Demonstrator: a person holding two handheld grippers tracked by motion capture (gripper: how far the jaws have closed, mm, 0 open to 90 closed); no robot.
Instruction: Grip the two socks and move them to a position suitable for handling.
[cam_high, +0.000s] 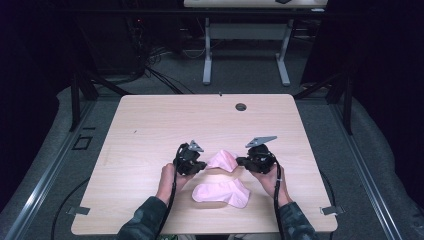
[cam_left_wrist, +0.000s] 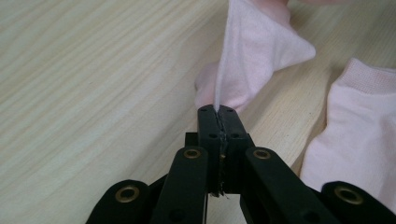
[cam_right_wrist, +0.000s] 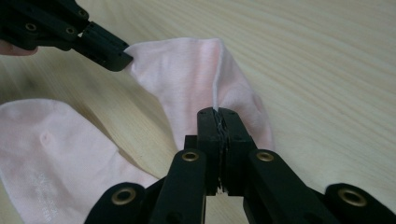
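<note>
A pink sock is pinched at both ends, above a second sock on the table.

High view: the raised sock (cam_high: 222, 160) is half hidden between left gripper (cam_high: 196, 165) and right gripper (cam_high: 246, 161); the flat sock (cam_high: 222, 193) lies just nearer the person.
Left gripper view: jaws are clenched on the raised sock's edge (cam_left_wrist: 252, 51); the flat sock (cam_left_wrist: 359, 126) is cut off.
Right gripper view: jaws are clamped on the same sock (cam_right_wrist: 196, 74), beyond the flat sock (cam_right_wrist: 56, 149).

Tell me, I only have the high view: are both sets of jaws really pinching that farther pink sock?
Observer: Yes. The left gripper is shut on an edge of the farther pink sock.
Operator: And the right?
Observer: The right gripper is shut on a raised fold of its other end.
Operator: Is the nearer pink sock caught too?
Observer: No, it lies flat on the table, apart from both jaws.
</note>
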